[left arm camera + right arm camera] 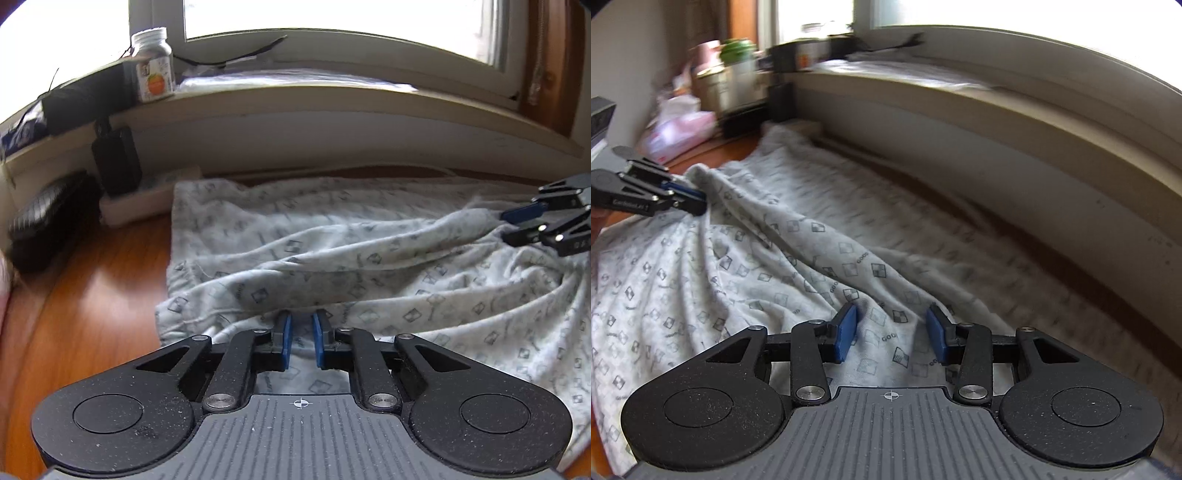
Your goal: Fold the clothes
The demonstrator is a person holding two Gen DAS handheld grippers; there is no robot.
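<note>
Daylight only, from the window (332, 18) at top; panes blown out to pure white in both views. Sill and wall below sit in soft shade. Pale glare patch on the wooden floor (103, 280), left wrist view. Strong fisheye bending: sill (997, 92) curves into an arc, corners vignetted dark. Motion blur smears the left edge of the left view and the far clutter and right-hand cloth (960, 236) in the right view. Near gripper bodies sharp, dust specks visible.

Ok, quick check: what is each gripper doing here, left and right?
Left gripper: nearly shut, pinching a fold of the patterned garment.
Right gripper: open, cloth lying between its fingers, not clamped.
</note>
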